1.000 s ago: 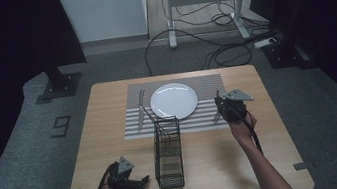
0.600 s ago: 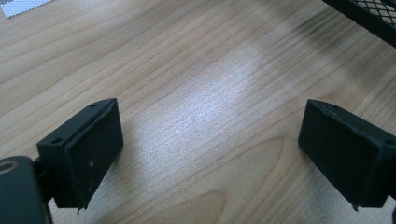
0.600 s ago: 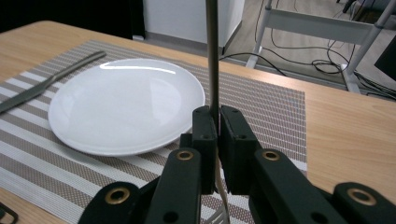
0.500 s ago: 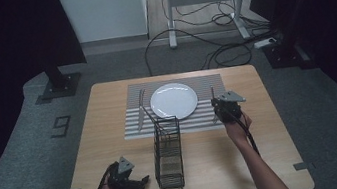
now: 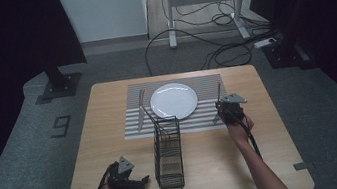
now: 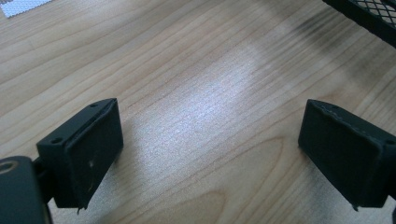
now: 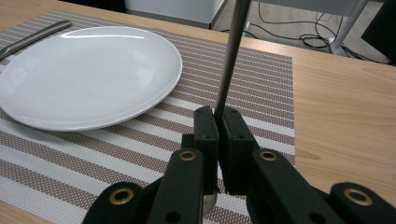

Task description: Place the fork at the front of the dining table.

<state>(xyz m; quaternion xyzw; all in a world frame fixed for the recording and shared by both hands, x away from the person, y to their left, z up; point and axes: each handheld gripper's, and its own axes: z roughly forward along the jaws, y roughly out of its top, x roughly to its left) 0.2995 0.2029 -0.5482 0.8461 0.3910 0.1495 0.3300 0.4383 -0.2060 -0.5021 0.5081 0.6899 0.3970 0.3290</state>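
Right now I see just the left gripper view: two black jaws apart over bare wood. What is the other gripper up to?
Observer: The right gripper is shut on a thin metal utensil, over a striped mat.
Operator: Anything else on that mat?
Observer: A white plate, lying to the left of the held utensil in the right gripper view.
Operator: And the black mesh in my top corner?
Observer: That is a tall wire rack, standing on the table between the two grippers in the high view.
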